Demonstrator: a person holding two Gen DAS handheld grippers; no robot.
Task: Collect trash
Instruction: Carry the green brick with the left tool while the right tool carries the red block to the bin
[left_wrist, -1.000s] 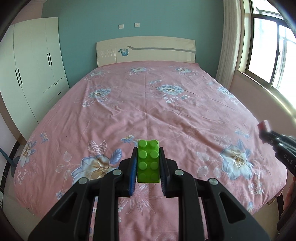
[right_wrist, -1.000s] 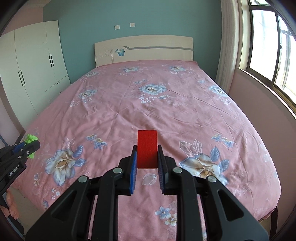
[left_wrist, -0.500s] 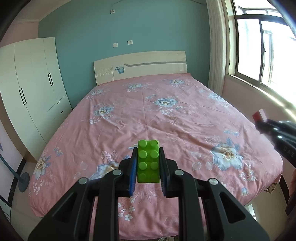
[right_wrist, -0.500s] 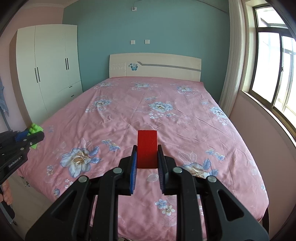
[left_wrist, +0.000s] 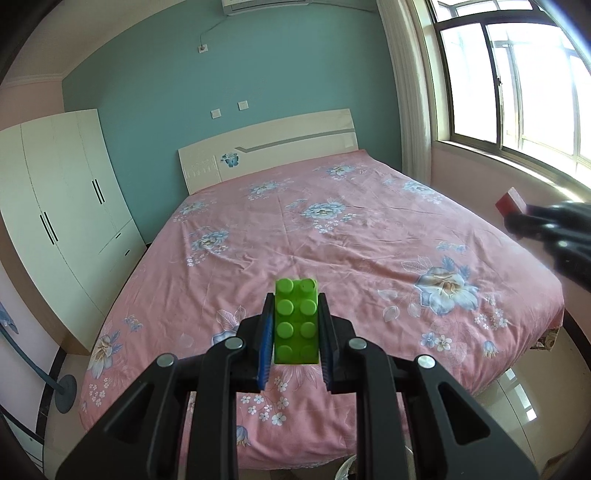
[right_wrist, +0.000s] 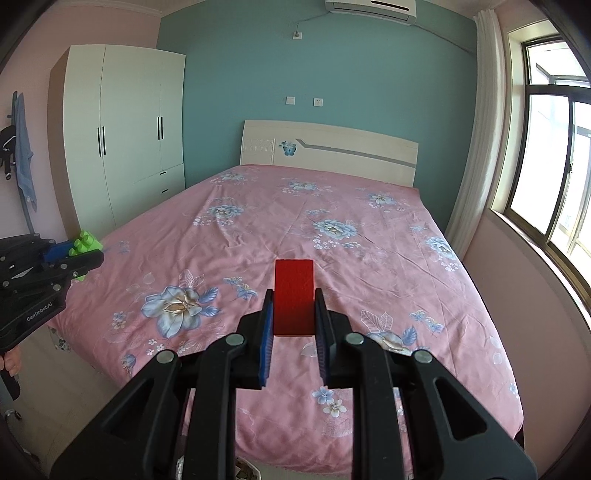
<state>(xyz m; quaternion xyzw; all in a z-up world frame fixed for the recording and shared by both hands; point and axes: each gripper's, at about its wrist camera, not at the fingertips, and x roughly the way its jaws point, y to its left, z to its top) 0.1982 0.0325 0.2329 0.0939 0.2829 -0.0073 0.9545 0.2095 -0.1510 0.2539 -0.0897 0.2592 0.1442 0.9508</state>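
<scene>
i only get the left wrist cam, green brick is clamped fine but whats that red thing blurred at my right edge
Observer: It is a flat red block, clamped between the right gripper's blue pads.
Operator: any trash left on the bed on that side
Observer: The right wrist view shows the pink floral bedspread bare on its window side.
Operator: does my left gripper show from there
Observer: Yes, the left gripper sits at that view's left edge with the green brick in its tip, and fingertips of the person's hand show below it.
</scene>
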